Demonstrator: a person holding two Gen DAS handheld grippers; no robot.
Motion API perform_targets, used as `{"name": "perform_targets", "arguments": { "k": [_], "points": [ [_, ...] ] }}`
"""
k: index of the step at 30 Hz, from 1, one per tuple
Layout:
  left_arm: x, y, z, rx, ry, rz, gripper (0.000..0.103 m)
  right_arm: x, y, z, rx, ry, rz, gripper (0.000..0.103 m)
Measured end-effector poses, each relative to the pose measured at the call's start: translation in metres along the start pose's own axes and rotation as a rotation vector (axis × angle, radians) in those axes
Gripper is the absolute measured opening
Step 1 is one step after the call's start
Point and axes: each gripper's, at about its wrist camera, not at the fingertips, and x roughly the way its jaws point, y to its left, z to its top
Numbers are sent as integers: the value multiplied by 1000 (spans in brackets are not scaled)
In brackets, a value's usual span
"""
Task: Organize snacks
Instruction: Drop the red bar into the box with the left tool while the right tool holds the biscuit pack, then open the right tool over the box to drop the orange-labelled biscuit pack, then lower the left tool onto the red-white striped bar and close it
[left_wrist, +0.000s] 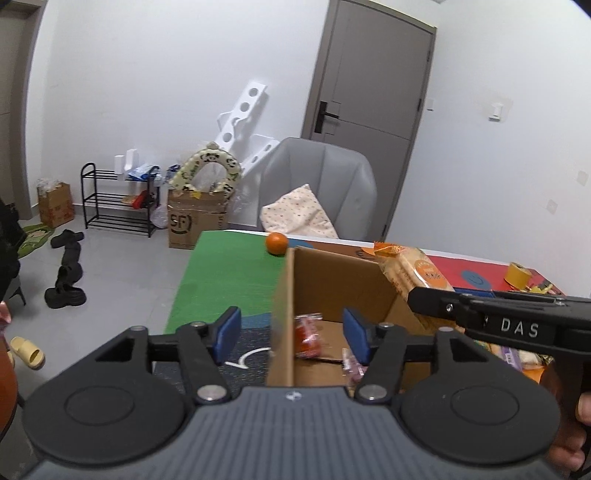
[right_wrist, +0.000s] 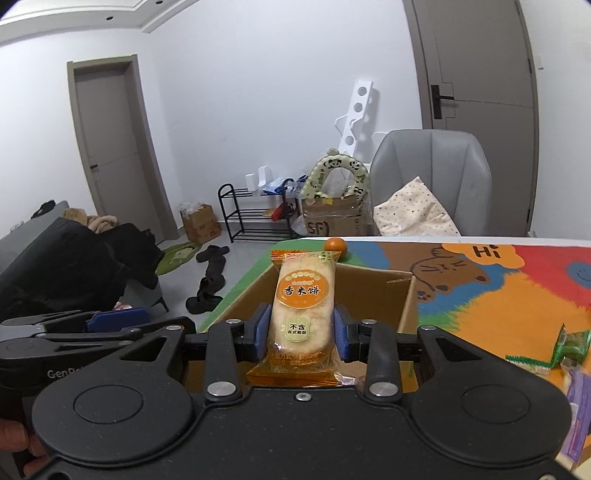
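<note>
We see a table under a colourful cartoon mat (right_wrist: 517, 314), with an open cardboard box (left_wrist: 332, 280) standing on it. Our left gripper (left_wrist: 291, 334) sits over the box's near wall, blue pads spread apart, nothing between them. Our right gripper (right_wrist: 301, 328) holds a rice cracker packet (right_wrist: 303, 314) upright above the box, pads against its sides. A red wrapped snack (left_wrist: 306, 338) lies on the box floor. A small orange (left_wrist: 276, 243) rests beyond the box.

Orange-wrapped rice cracker (right_wrist: 302, 317), brown cardboard box (left_wrist: 332, 280), green-red-blue cartoon mat (right_wrist: 517, 295).
</note>
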Motion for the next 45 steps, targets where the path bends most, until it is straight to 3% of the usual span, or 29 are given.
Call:
{"name": "perform_targets", "arguments": {
  "k": [3,10,14,21,30,38,45],
  "points": [
    [-2,6,0,-17,-1,14,73,-6,1,-3,-4,-15,-23,63],
    [-3,1,-4,-9,-1,-16,87,-23,-19,-12,64,-4,-58,66],
    [-5,-9,-7,3,-7,-36,90,-38,-28,-21,74,-13,-89,81],
    [-7,-34,-12,18,5,-82,95,-78,-63,-37,149,-35,-176,95],
    [-9,-82,-23,75,18,-180,98,-120,-107,-59,215,-40,-286,96],
    [-12,-128,-39,158,50,-298,98,-142,-132,-80,256,-35,-341,96],
    [-17,-148,-49,179,64,-347,97,-161,-145,-93,276,-41,-380,96]
  ]
}}
